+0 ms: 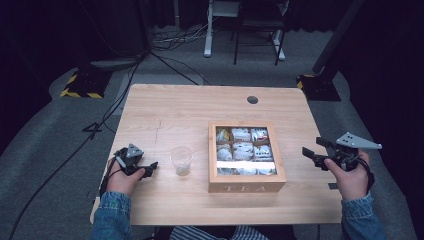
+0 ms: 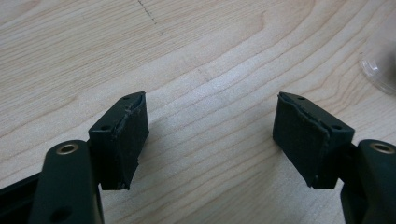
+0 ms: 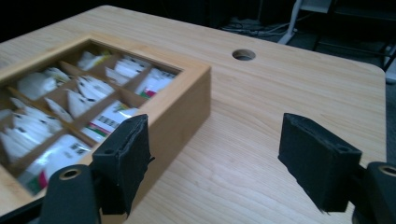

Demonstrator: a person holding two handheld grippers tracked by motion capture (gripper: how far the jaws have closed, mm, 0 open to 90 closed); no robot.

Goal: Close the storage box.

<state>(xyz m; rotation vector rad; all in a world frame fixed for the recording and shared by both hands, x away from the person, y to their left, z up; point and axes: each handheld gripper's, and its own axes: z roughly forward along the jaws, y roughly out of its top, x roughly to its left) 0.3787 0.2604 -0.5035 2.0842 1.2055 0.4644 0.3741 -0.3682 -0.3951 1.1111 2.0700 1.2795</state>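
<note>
1. Square wooden tea box point(image 1: 246, 188) with "TEA" on its front wall sits flat, lettered side facing the person; glazed lid down, sachets visible in a grid of compartments. Near-square, no clear long axis.
2. Right gripper point(image 1: 315, 151) is just right of the box, jaws spread wide, holding nothing. In the right gripper view the box wall point(image 3: 180, 107) lies ahead-left of the jaws.
3. Left gripper point(image 2: 210, 140) is released too, jaws wide over bare wood. Clear plastic cup point(image 1: 181, 160) stands upright just to its right, between it and the box.
4. Light wooden table point(image 1: 165, 115): bare wood beyond both grippers, cable hole point(image 1: 252, 99) near far edge.
5. Grey floor, dark surrounds, cables behind.
</note>
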